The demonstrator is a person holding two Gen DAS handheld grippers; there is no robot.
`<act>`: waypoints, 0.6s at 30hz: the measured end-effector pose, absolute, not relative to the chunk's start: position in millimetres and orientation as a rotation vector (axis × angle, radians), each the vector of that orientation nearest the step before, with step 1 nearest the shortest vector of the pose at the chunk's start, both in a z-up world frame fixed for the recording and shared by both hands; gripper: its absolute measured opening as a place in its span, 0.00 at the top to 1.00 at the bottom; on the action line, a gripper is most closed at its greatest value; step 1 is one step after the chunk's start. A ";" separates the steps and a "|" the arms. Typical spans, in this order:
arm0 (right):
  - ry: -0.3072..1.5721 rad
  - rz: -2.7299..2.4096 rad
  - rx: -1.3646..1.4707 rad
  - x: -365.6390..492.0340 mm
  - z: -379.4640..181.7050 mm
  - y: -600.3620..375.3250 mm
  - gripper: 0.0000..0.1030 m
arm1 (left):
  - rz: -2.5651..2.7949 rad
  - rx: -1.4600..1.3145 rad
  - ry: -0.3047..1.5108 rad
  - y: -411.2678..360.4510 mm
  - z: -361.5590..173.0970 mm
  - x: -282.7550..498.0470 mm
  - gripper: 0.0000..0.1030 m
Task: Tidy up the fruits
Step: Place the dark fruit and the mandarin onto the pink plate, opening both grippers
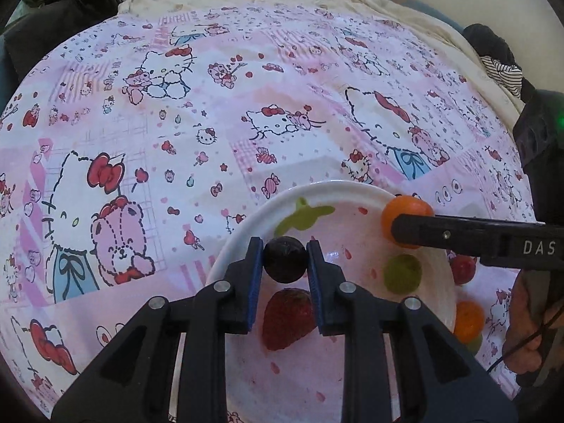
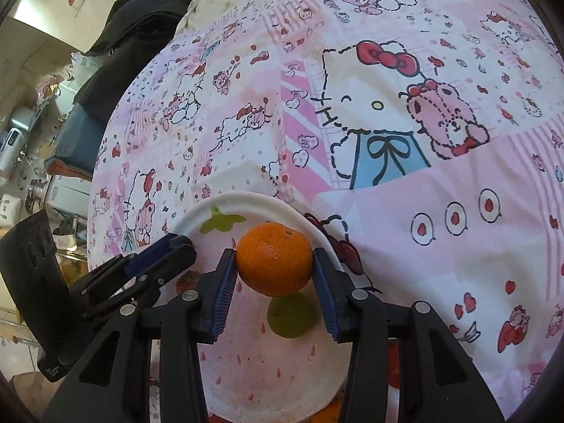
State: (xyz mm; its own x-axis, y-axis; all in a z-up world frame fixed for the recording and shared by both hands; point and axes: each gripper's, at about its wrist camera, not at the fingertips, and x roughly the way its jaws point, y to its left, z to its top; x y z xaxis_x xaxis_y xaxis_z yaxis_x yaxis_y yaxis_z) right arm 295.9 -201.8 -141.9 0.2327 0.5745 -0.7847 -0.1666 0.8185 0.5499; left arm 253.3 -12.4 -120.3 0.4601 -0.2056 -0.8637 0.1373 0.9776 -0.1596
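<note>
A small, dark, round fruit (a grape or plum, by the look of it) point(image 1: 284, 260) is being pinched between the blue pads of the left gripper point(image 1: 285, 259), its jaws nearly closed on it, above the white plate with a strawberry pattern point(image 1: 352, 190). A round orange mandarin point(image 2: 274, 259) is being held in the right gripper point(image 2: 274, 264), set wider to suit the bigger fruit, over the plate's far rim. Both are being carried over the plate, probably so they can be set down beside the red strawberry point(image 1: 287, 319) and the green round fruit point(image 1: 402, 273) already lying there. A few other fruits are waiting on the pink cartoon-printed cloth point(image 1: 148, 112) just beside the plate.
</note>
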 end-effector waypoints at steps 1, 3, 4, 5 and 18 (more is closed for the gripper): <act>1.240 0.527 0.392 296.3 -142.1 -201.2 0.55 | -0.211 -0.071 1.074 -12.0 -120.3 254.1 0.76; 1.249 0.528 0.404 297.8 -143.2 -201.9 0.55 | -0.208 -0.074 1.079 -12.0 -120.3 255.0 0.59; 1.257 0.536 0.418 298.8 -144.0 -201.8 0.49 | -0.225 -0.080 1.080 -12.9 -119.5 255.0 0.51; 1.256 0.552 0.436 298.8 -143.7 -202.1 0.36 | -0.228 -0.075 1.080 -14.3 -118.2 254.9 0.46; 1.146 0.544 0.494 292.3 -105.0 -225.0 0.23 | -0.164 -0.062 1.041 -1.9 -87.7 236.1 0.42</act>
State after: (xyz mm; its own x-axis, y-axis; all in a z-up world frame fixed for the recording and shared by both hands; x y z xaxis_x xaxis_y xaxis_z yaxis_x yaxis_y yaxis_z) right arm 292.3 -225.0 -105.0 0.3127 0.6325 -0.7087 -0.1490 0.7695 0.6210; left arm 236.1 -1.9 -87.7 0.4944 -0.1648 -0.8535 0.1060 0.9860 -0.1290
